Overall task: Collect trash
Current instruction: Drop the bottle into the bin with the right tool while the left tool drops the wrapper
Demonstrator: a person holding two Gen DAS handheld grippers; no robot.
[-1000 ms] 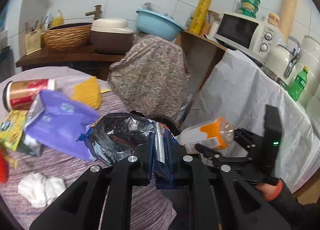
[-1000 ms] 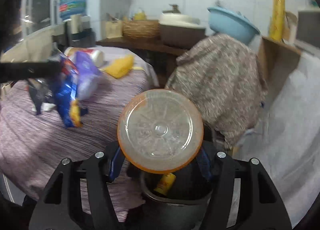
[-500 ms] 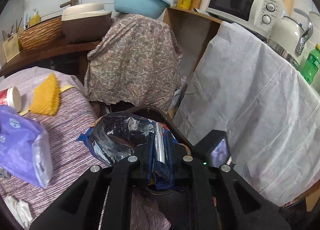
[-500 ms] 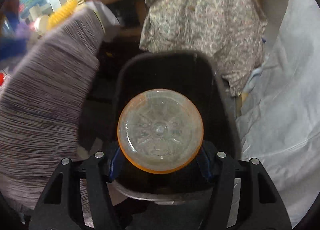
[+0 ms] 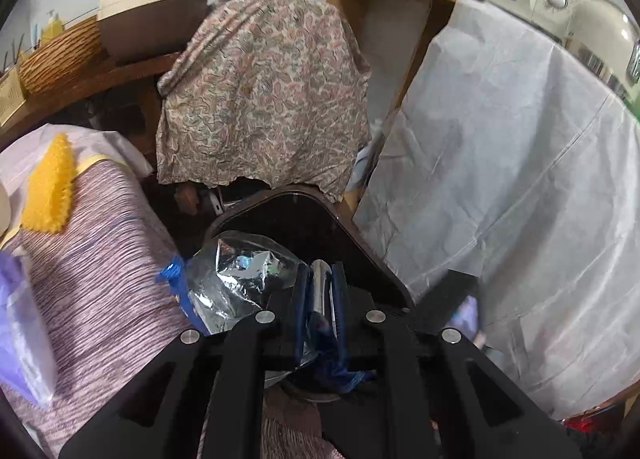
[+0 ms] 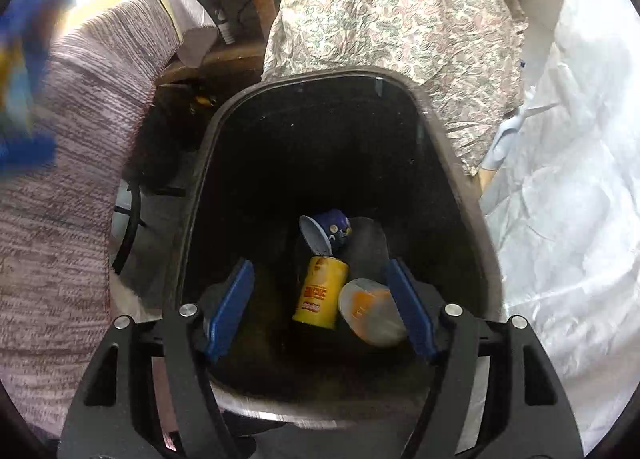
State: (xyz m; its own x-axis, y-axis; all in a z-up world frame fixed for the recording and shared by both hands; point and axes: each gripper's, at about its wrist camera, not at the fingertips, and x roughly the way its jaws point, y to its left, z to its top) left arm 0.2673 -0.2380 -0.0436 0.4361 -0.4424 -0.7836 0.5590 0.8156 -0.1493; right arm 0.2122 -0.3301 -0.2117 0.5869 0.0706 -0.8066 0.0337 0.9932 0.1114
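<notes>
Both grippers over the black bin (image 6: pixel 460 179)

The left gripper (image 5: pixel 318 299) jaws pinch a foil snack bag (image 5: pixel 240 283) above the bin's rim. The right gripper (image 6: pixel 320 299) jaws stand spread, empty; below, inside the bin, an orange-capped bottle (image 6: pixel 370 313), seemingly blurred, lies beside a yellow can (image 6: pixel 320 293).

Table: my table (image 5: pixel 100 259) has a purple-striped cloth, sloping to its edge beside the bin.
Far edge: a yellow sponge (image 5: pixel 50 187) lies on the cloth near the far edge.
Near left edge: a purple bag (image 5: pixel 24 331) rests on the cloth.
Bin: the bin (image 6: pixel 440 131) holds a yellow can (image 6: pixel 320 291), a blue cup (image 6: pixel 326 235) and an orange bottle (image 6: pixel 370 311).
</notes>
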